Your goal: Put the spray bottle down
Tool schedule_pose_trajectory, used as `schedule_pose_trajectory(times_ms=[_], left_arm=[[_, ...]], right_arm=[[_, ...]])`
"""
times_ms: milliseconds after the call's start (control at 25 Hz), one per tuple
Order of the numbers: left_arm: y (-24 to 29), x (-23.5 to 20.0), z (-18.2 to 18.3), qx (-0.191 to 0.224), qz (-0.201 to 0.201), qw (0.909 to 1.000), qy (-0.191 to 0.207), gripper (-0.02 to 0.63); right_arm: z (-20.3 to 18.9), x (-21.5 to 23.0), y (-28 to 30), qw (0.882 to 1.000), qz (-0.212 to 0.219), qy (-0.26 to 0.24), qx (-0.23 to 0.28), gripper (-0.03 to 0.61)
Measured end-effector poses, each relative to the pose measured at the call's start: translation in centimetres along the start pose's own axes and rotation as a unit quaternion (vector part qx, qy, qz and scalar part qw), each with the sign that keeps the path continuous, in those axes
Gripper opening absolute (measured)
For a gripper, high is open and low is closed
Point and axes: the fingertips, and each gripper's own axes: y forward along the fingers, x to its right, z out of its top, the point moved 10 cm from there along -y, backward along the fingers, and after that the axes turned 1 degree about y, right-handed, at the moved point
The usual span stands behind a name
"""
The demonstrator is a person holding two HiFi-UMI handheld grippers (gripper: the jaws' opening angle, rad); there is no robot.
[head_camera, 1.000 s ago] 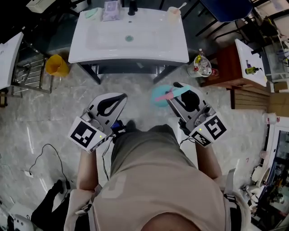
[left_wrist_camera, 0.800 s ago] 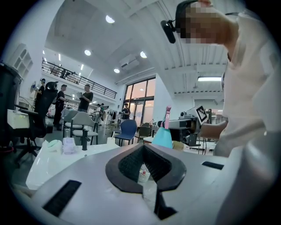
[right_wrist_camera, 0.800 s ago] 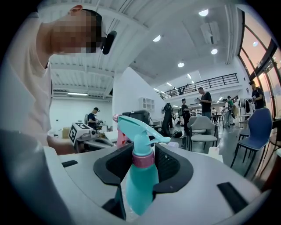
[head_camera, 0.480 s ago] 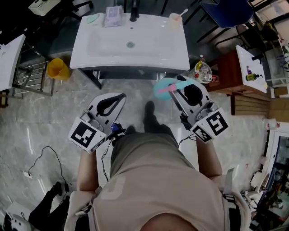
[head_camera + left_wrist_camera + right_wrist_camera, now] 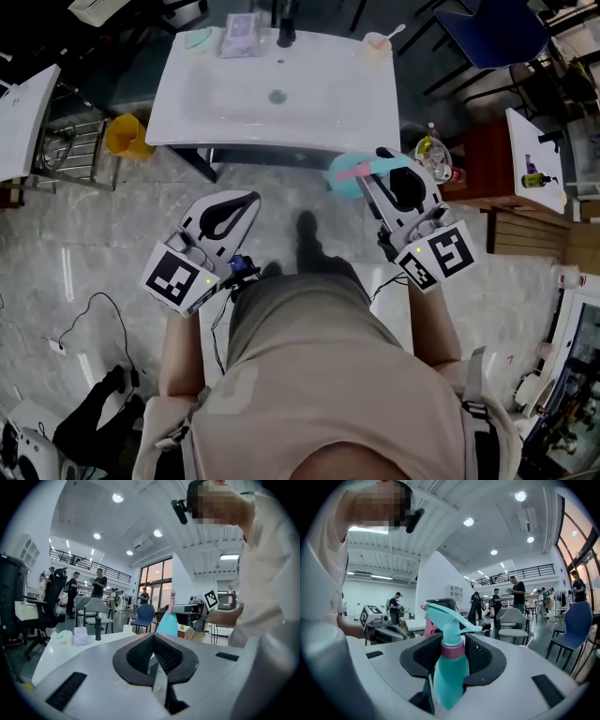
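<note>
The teal plastic spray bottle (image 5: pixel 451 667) with the pink collar stands upright in my right claw (image 5: pixel 373 169), pads clenched on its shoulder just under the collar. It hangs in the air just off the front right corner of the white washbasin counter (image 5: pixel 187 122), above the floor and not yet over the counter.

I judge it stiff, smooth and rather slippery, and top-heavy at the trigger. Its shell is opaque, so I cannot tell how full it is. Under the collar looks the right place to hold it.

My left claw (image 5: pixel 153 637) is clenched on nothing. At the counter's rear right corner, 1 pale cup (image 5: pixel 377 41) holds a stick-like thing. A yellow bucket (image 5: pixel 125 136) stands on the floor off the left edge, its contents unclear.
</note>
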Motion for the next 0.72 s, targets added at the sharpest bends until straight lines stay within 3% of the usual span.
schedule_pose_trajectory(times_ms=[720], left_arm=[[7.2,-1.6,1.1,-0.045,-0.006,0.999,-0.002,0.009]], right_arm=[[-1.4,7.5,1.6,1.0,-0.014,0.017,-0.004,0.16]])
